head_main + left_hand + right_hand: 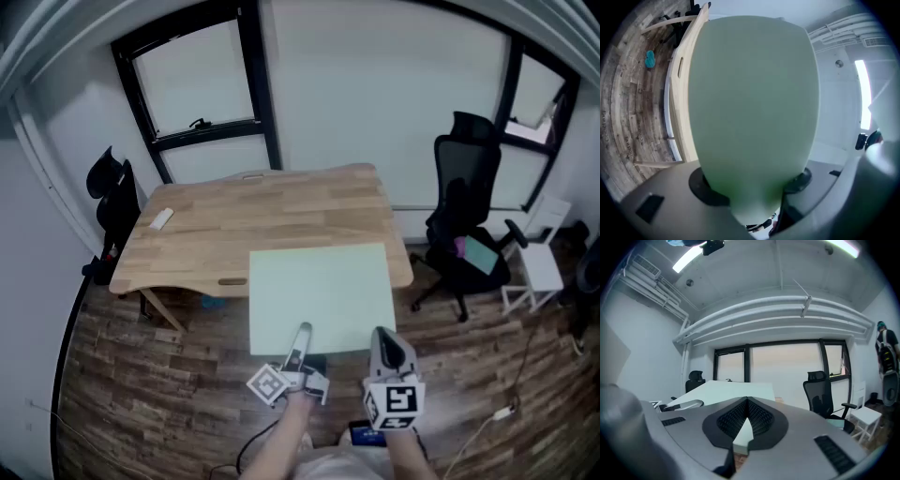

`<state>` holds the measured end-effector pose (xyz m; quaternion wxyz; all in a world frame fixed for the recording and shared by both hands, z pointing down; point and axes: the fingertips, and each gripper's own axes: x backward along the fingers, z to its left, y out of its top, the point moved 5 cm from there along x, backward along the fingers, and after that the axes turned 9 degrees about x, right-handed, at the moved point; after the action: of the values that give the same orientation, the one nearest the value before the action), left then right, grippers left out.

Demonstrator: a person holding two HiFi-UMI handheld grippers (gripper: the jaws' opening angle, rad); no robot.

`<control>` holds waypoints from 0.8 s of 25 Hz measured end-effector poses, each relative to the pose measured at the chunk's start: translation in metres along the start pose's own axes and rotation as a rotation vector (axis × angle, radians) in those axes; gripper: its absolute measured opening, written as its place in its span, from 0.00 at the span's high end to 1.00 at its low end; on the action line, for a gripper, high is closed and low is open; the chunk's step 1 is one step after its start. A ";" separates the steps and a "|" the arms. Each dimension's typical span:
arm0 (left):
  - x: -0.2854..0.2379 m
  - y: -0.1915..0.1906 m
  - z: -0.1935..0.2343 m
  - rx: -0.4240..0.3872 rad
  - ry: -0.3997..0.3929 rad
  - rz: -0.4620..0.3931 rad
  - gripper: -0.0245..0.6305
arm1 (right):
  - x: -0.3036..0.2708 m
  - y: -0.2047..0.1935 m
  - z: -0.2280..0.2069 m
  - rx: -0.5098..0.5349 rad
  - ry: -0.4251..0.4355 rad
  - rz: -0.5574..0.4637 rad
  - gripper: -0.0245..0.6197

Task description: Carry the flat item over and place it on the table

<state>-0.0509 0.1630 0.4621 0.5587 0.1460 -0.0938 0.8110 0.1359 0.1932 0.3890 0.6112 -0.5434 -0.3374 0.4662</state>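
Note:
A large, pale green flat board [319, 295] is held level in the air, and its far part hangs over the front right corner of the wooden table [234, 225]. My left gripper [302, 339] grips the board's near edge left of the middle. My right gripper [382, 339] grips the same edge further right. In the left gripper view the board [754, 93] fills the picture and sits pinched in the left gripper [754, 187]. In the right gripper view the board [726, 397] runs edge-on away from the right gripper [746, 420], whose ribbed pads close on it.
One black office chair [469, 206] stands right of the table, another [111, 192] at its left end. A small white object [161, 218] lies on the table's left part. A white stool [539, 267] and a floor cable [497, 417] are at the right.

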 end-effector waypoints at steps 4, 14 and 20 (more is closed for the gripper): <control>-0.001 0.003 0.001 -0.007 0.004 0.004 0.55 | 0.000 0.000 0.003 -0.019 0.006 0.017 0.97; -0.003 -0.013 -0.003 0.012 0.005 0.013 0.55 | 0.007 -0.006 -0.009 -0.059 -0.002 0.013 0.97; -0.007 -0.020 -0.004 -0.021 0.005 0.012 0.55 | 0.010 -0.007 -0.019 -0.064 0.007 0.008 0.97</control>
<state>-0.0302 0.1655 0.4561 0.5555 0.1376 -0.1020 0.8137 0.1582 0.1962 0.3915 0.5930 -0.5656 -0.3476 0.4557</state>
